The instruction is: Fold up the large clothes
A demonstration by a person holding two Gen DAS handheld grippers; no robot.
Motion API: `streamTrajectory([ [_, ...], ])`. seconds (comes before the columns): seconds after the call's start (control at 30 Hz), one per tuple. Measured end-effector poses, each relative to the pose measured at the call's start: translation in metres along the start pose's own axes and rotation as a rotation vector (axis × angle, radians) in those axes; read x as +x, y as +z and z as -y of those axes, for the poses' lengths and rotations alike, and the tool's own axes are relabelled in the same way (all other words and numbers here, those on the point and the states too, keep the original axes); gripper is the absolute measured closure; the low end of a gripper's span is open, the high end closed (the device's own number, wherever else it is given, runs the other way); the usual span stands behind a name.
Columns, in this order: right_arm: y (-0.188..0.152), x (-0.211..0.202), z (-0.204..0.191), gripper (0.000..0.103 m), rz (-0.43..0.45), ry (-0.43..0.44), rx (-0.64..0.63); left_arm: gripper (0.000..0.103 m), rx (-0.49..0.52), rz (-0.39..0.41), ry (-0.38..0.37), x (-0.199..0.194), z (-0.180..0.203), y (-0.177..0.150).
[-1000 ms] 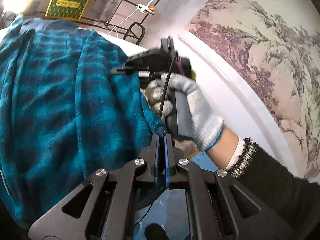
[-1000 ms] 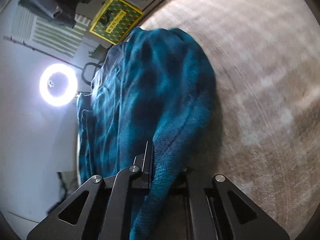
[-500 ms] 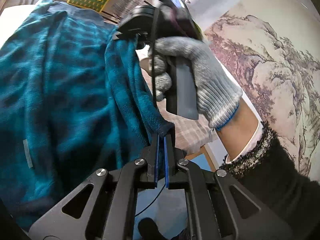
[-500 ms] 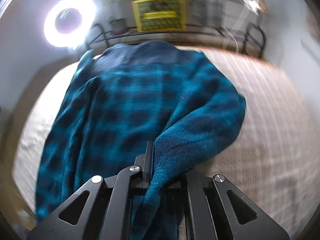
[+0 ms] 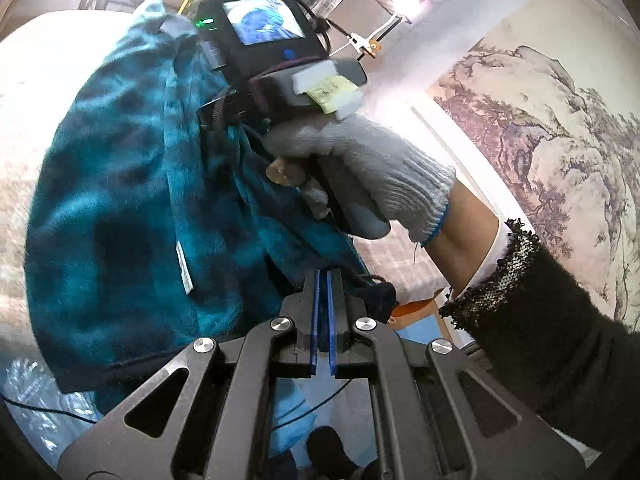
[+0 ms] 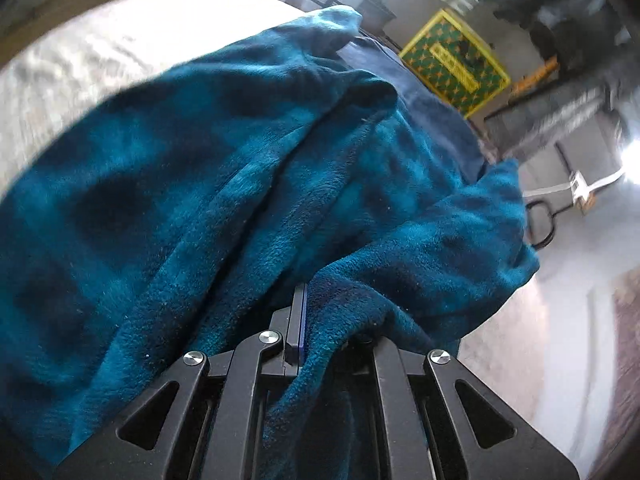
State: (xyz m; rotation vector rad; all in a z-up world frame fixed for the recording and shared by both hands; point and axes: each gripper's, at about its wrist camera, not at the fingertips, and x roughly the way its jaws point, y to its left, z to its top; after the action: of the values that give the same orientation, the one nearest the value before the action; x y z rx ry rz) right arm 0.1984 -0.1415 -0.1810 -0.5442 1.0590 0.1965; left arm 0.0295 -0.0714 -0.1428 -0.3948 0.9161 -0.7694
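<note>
A teal plaid fleece garment (image 5: 132,200) lies bunched and doubled over on a pale bed. My left gripper (image 5: 322,280) is shut, its blue pads pinching the garment's dark hem at the near edge. A thick fold of the same garment (image 6: 200,184) runs between the jaws of my right gripper (image 6: 324,312). Those jaws are opening, with the cloth still against the left pad (image 6: 298,320) and the right finger buried under fleece. In the left wrist view a gloved hand (image 5: 360,168) holds the right gripper's body (image 5: 264,40) above the cloth, its fingertips hidden.
The pale bed surface (image 6: 100,52) stretches to the left of the garment. A yellow-green patterned board (image 6: 456,64) and a metal rack stand beyond it. A landscape painting (image 5: 560,140) covers the wall on the right. The person's black sleeve (image 5: 560,320) is close beside my left gripper.
The right gripper rolled and swung across with its fold, drawing the garment over itself into a bunched heap. The left gripper kept its pinch on the hem and shifted sideways.
</note>
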Motion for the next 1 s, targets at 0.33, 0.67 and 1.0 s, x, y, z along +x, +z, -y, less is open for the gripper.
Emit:
streamTrajectory([
  [0.33, -0.042, -0.078, 0.079, 0.073, 0.12, 0.46, 0.208, 0.102, 0.041, 0.011, -0.001, -0.022, 0.01, 0.022],
  [0.67, -0.021, 0.001, 0.205, 0.05, 0.117, 0.383, 0.652, 0.102, 0.001, 0.036, 0.08, -0.019, -0.027, 0.075],
  [1.0, 0.03, 0.038, 0.211, 0.09, 0.078, 0.369, 0.617, 0.102, -0.031, 0.039, 0.045, -0.015, -0.038, 0.09],
])
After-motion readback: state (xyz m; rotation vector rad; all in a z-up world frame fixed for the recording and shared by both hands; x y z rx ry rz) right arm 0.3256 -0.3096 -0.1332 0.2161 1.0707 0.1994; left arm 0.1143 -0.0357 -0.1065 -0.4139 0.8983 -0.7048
